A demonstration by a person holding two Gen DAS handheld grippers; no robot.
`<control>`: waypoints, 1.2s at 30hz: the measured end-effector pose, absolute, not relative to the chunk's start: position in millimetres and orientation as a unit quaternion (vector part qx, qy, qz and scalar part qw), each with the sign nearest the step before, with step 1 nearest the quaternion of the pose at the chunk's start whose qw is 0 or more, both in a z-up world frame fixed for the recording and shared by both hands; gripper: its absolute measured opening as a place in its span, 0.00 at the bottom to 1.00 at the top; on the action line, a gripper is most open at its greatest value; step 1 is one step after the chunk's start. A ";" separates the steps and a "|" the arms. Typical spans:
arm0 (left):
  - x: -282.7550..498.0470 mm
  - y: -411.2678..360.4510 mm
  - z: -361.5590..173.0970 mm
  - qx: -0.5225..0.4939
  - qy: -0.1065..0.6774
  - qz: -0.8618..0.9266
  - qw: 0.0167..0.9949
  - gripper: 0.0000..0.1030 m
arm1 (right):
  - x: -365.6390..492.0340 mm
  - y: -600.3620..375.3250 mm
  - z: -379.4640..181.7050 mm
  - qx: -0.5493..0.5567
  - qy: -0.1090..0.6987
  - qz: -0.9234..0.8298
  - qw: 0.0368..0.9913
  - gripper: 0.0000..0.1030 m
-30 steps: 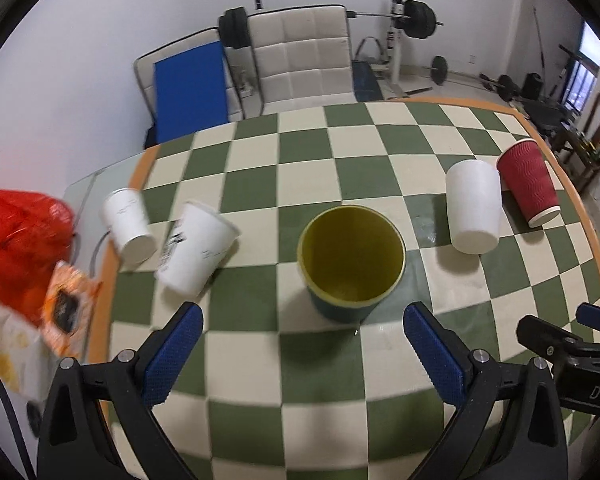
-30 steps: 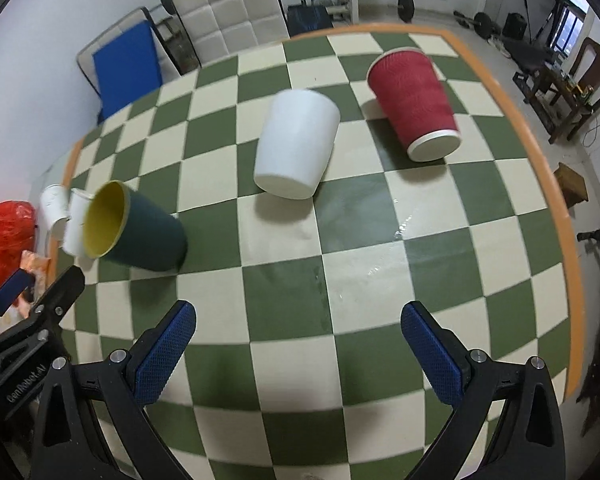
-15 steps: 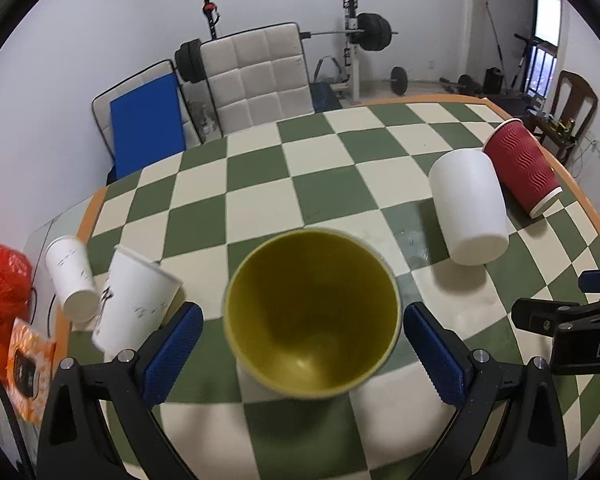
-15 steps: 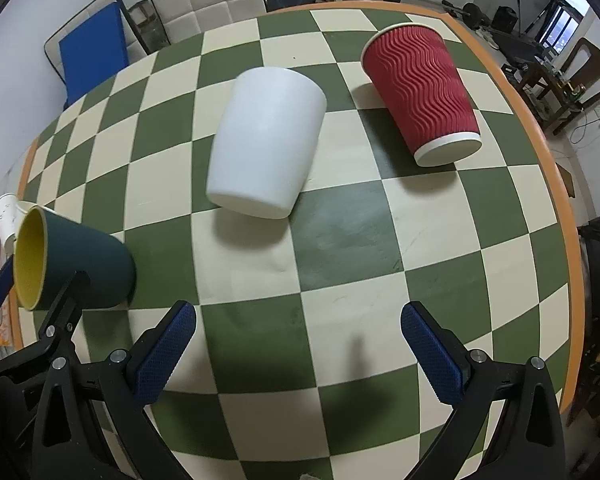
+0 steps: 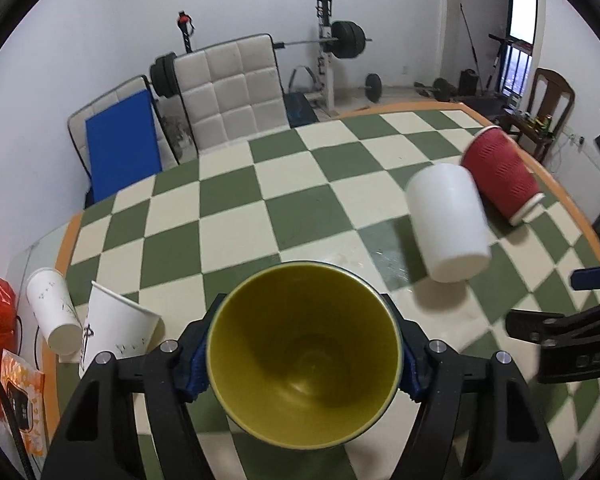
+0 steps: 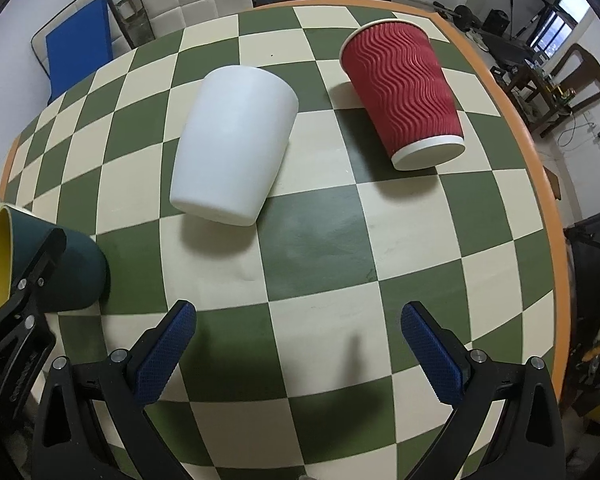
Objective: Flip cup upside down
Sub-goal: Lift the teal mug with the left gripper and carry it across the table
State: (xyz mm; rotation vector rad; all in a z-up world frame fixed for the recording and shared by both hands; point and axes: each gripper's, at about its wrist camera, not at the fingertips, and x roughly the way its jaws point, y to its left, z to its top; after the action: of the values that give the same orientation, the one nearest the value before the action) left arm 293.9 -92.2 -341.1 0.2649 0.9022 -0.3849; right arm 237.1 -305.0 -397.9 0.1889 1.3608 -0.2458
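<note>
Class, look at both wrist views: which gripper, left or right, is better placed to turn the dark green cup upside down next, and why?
Left. The left gripper is shut on the dark green cup, its blue pads pressing both sides. The right gripper hangs open over bare checkered table, holding nothing.

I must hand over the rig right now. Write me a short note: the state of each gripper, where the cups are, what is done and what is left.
Left gripper: shut on the dark green cup with yellow inside, mouth facing the camera; the right wrist view shows it tilted at the table's left edge.
Right gripper: open, empty, above the green-and-cream checkered table.
Plain white cup and red ripple paper cup: already upside down.
Two white paper cups at the left: upside down too.
Left: turn the green cup over, set it down.
</note>
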 end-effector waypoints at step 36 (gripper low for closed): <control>186.6 -163.2 -379.1 0.017 0.776 -0.204 0.597 0.66 | 87.1 -360.9 -395.8 0.095 0.683 -0.090 0.719 1.00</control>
State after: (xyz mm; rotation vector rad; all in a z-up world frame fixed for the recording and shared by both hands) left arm 186.6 -163.2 -379.1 0.0396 1.8002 -0.4734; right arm 87.1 -360.9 -395.8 0.2090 1.5092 -0.1980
